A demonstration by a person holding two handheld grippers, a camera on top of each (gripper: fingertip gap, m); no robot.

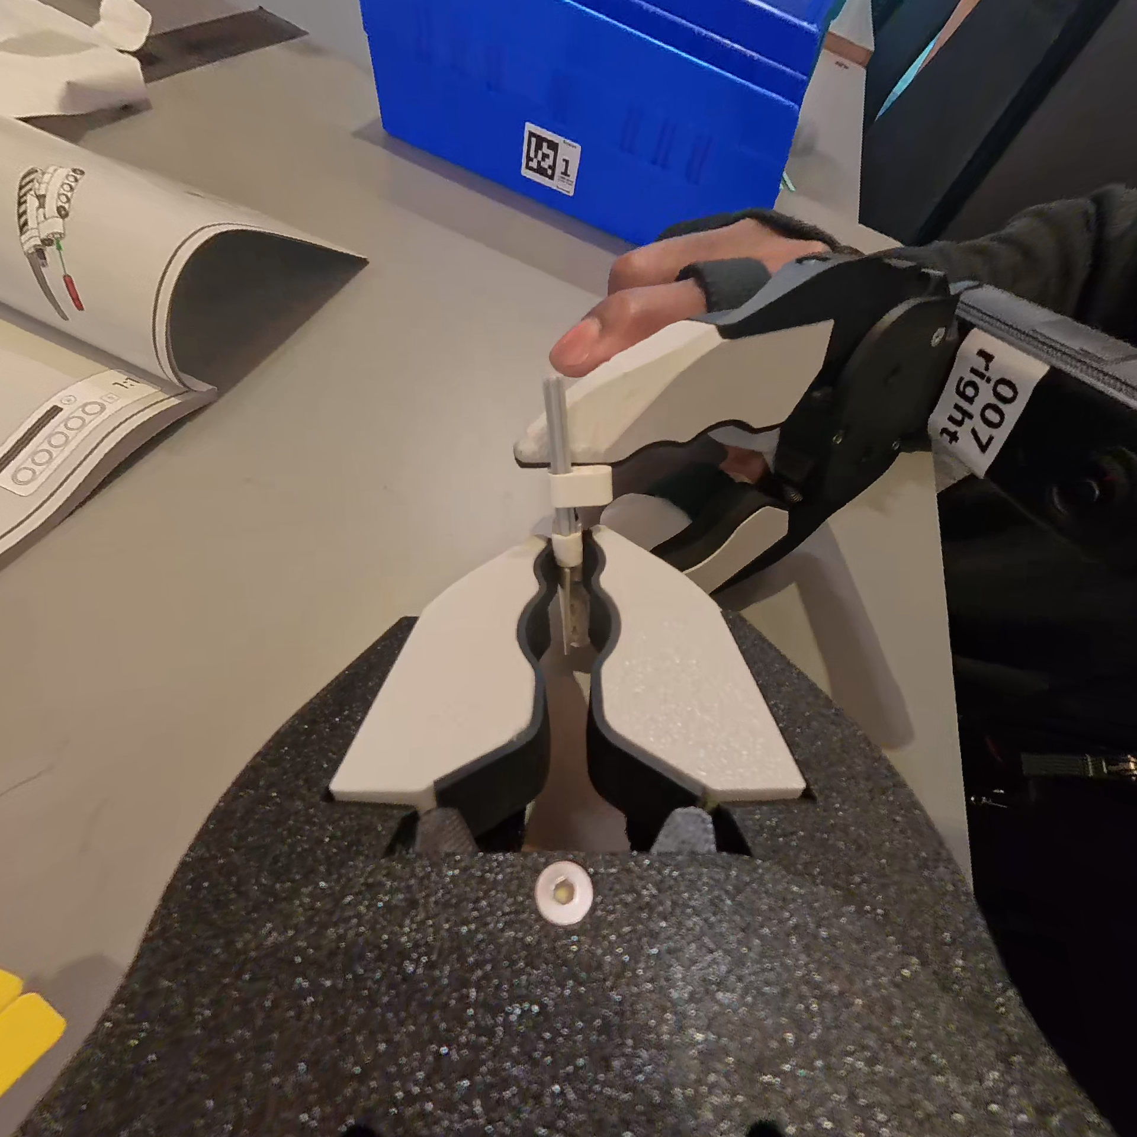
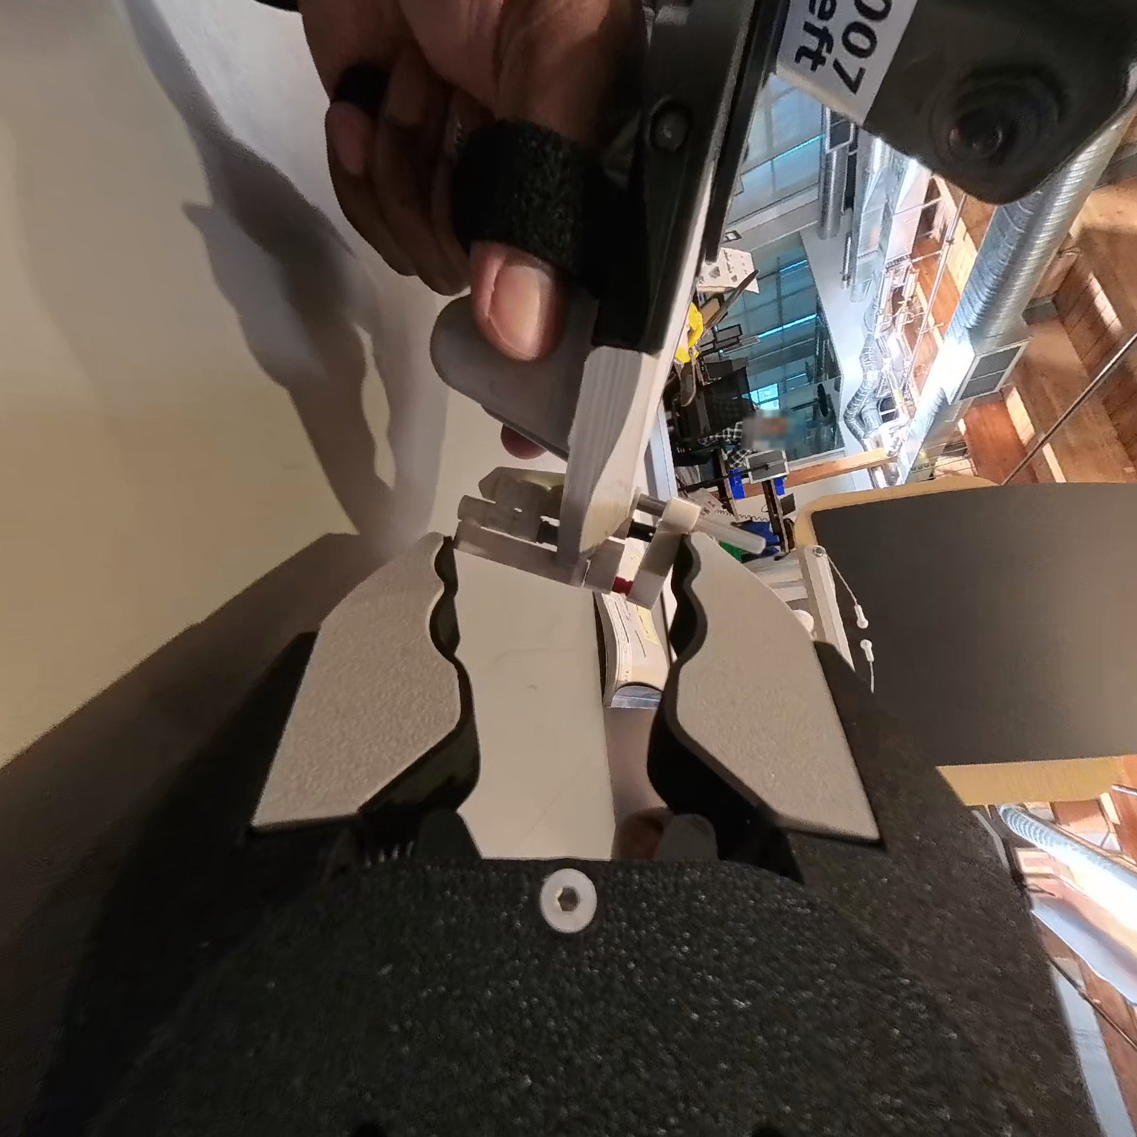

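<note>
I'm clamping the left gripper [image 1: 569, 541] on a small white and grey toy-brick assembly [image 1: 561, 486], its grey axle [image 1: 554, 424] upright above the table [image 1: 369, 492]. My right gripper [image 2: 566, 554] is spread wide around its white arm, pads not pressing.

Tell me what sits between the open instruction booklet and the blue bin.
Only bare grey table lies between the booklet and the blue bin; the left wrist view shows it.
</note>
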